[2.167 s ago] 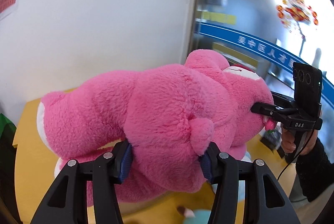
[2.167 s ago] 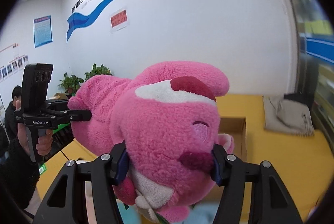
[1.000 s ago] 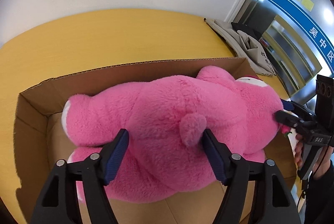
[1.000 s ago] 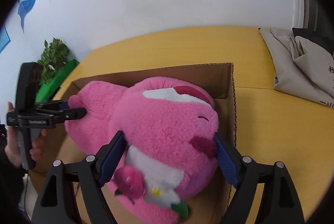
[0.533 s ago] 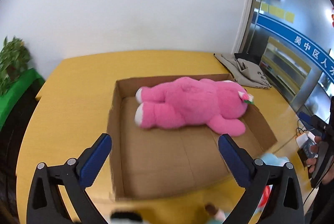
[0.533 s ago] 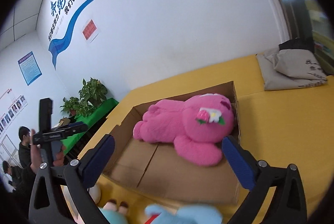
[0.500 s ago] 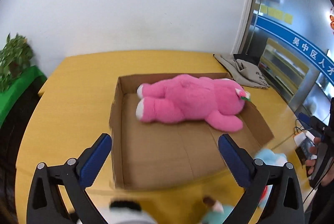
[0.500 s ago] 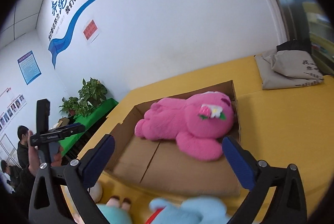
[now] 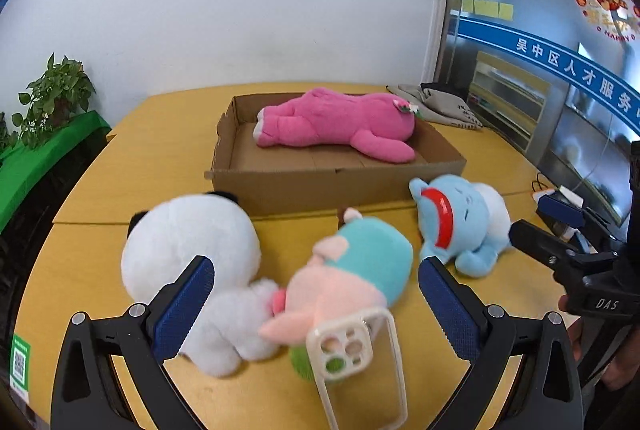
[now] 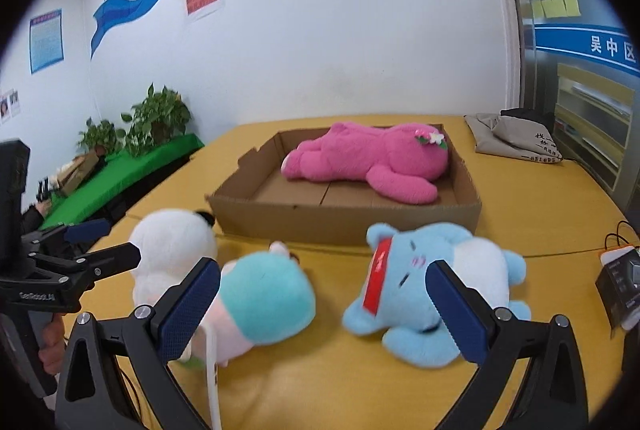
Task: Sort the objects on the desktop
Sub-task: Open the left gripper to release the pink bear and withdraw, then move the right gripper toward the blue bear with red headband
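With the pink plush bear (image 9: 340, 127) lying on its side inside the cardboard box (image 9: 332, 185) at the far half of the yellow table (image 9: 132, 157), the left wrist view shows the left gripper (image 9: 316, 290) released, jaws spread wide and empty. Between and beyond its fingers: a white panda plush (image 9: 188, 242), a teal-and-pink plush (image 9: 352, 270), and a clear phone case (image 9: 360, 358) leaning against that plush. The case looks stiff, thin and slick; best pinched across its rim.

From the right wrist view, the right gripper (image 10: 324, 294) is likewise open and empty. A blue plush (image 10: 432, 282) lies just ahead of its right finger, outside the box. Judgement: light, soft, compressible; grip across the round body, since limbs would flop.
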The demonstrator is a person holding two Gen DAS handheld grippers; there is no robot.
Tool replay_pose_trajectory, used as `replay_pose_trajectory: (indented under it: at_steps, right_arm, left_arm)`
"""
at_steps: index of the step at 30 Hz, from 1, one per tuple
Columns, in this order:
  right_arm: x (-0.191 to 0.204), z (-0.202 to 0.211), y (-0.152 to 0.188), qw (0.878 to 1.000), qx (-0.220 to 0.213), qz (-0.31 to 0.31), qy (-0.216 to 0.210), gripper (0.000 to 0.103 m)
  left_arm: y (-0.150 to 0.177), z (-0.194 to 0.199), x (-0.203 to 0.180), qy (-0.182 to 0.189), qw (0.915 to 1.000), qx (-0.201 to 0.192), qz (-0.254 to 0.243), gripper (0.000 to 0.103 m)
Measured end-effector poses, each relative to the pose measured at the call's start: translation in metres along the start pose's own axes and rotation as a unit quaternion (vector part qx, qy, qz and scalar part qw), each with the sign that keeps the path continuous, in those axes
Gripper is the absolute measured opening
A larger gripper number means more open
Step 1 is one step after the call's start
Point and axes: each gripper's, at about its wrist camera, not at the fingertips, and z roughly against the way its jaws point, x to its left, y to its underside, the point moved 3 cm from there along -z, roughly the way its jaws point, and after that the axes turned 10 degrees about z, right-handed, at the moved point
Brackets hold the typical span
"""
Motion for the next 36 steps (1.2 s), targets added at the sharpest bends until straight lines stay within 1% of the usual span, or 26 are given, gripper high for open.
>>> replay_pose_trajectory:
  at_steps: [3, 7, 14, 18, 26, 31, 36]
  right_arm:
    - [0.014, 0.002, 0.012, 1.0, 0.017, 0.012, 0.004, 0.103]
    - [0.023, 0.006, 0.02, 0.999, 0.023, 0.027, 0.015, 0.103]
    - [0.02, 0.005, 0.029, 0.999, 0.03, 0.035, 0.022, 0.103]
    - [0.01, 0.003, 0.034, 0.998, 0.039, 0.031, 0.033, 0.103]
    - [-0.005, -0.004, 0.042, 0.997, 0.055, 0.026, 0.051, 0.103]
    - [-0.009, -0.007, 0.043, 0.996, 0.059, 0.026, 0.056, 0.103]
    - [-0.011, -0.009, 0.044, 0.996, 0.064, 0.027, 0.061, 0.103]
  left_arm:
    - [0.015, 0.003, 0.0, 0.002, 1.0, 0.009, 0.001, 0.103]
    - [0.031, 0.007, -0.003, 0.006, 0.9998, 0.015, 0.008, 0.103]
    - [0.045, -0.002, -0.023, 0.021, 0.9994, 0.028, 0.008, 0.103]
    - [0.045, -0.01, -0.034, 0.025, 0.9991, 0.031, 0.012, 0.103]
    - [0.041, -0.023, -0.038, 0.032, 0.9985, 0.039, 0.018, 0.103]
    - [0.036, -0.026, -0.045, 0.045, 0.9981, 0.041, 0.008, 0.103]
    - [0.035, -0.032, -0.054, 0.061, 0.9969, 0.05, -0.004, 0.103]
